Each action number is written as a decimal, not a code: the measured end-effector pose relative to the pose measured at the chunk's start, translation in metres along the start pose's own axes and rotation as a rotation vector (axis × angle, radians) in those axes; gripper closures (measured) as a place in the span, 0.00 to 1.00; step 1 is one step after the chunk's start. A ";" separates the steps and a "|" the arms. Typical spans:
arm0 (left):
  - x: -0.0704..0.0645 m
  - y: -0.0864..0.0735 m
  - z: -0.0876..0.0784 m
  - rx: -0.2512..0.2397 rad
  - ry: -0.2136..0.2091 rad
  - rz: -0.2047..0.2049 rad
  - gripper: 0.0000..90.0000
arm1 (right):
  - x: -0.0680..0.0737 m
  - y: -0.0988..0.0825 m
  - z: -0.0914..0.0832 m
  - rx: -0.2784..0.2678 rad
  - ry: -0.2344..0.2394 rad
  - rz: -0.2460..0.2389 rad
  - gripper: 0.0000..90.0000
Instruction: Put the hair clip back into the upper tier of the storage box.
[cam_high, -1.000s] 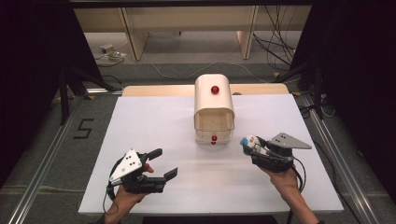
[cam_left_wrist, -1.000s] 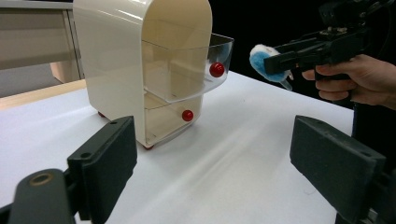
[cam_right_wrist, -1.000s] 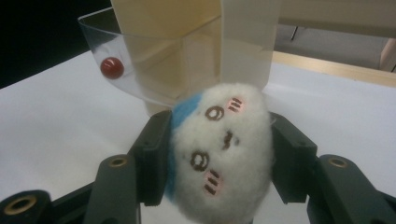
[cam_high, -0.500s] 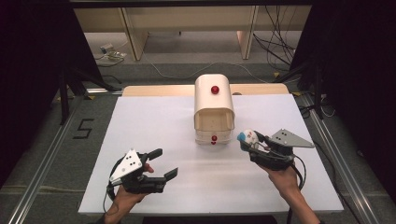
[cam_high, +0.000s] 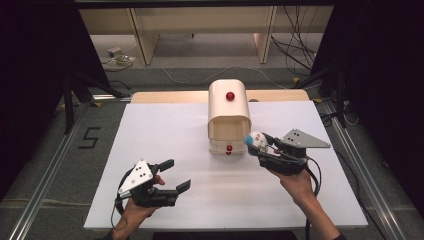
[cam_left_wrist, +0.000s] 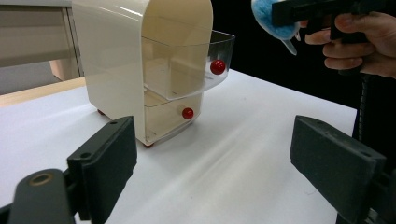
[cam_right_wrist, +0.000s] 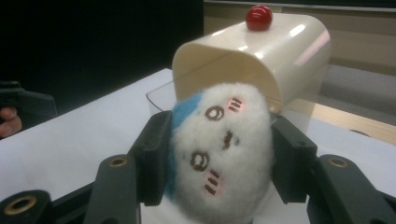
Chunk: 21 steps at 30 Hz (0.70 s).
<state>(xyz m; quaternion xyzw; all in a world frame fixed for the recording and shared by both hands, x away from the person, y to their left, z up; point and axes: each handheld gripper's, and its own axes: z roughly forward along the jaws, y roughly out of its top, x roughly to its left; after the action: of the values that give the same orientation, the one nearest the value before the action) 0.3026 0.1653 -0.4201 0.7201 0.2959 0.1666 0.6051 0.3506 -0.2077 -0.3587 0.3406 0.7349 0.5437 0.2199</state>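
White tabletop (cam_high: 165, 125) carries your work: the plush toy (cam_right_wrist: 219, 154), a white fuzzy ball with a blue patch and stitched face, sits pinched in your right tool (cam_high: 263, 149) just right of the cream drawer unit (cam_high: 229, 107). Its clear upper drawer (cam_left_wrist: 189, 65) stands open; lift over the rim, then release. Your left tool (cam_high: 172, 175) waits spread, near left.

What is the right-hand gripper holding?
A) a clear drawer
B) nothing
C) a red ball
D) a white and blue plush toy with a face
D: in the right gripper view, the right gripper clamps a white and blue plush toy between its black jaws.
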 end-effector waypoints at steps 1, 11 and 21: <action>0.000 0.000 0.000 0.001 0.000 0.002 0.16 | 0.001 0.002 0.002 0.006 0.006 0.000 0.53; 0.000 0.000 -0.001 -0.001 -0.001 0.001 0.16 | 0.006 0.015 0.020 0.027 0.037 0.014 0.53; 0.000 0.000 -0.001 -0.005 -0.001 0.000 0.16 | 0.006 0.024 0.032 0.039 0.068 0.040 0.53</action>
<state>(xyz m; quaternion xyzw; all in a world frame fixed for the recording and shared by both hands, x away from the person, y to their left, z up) 0.3019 0.1657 -0.4196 0.7186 0.2954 0.1671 0.6070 0.3754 -0.1780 -0.3456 0.3408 0.7455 0.5447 0.1772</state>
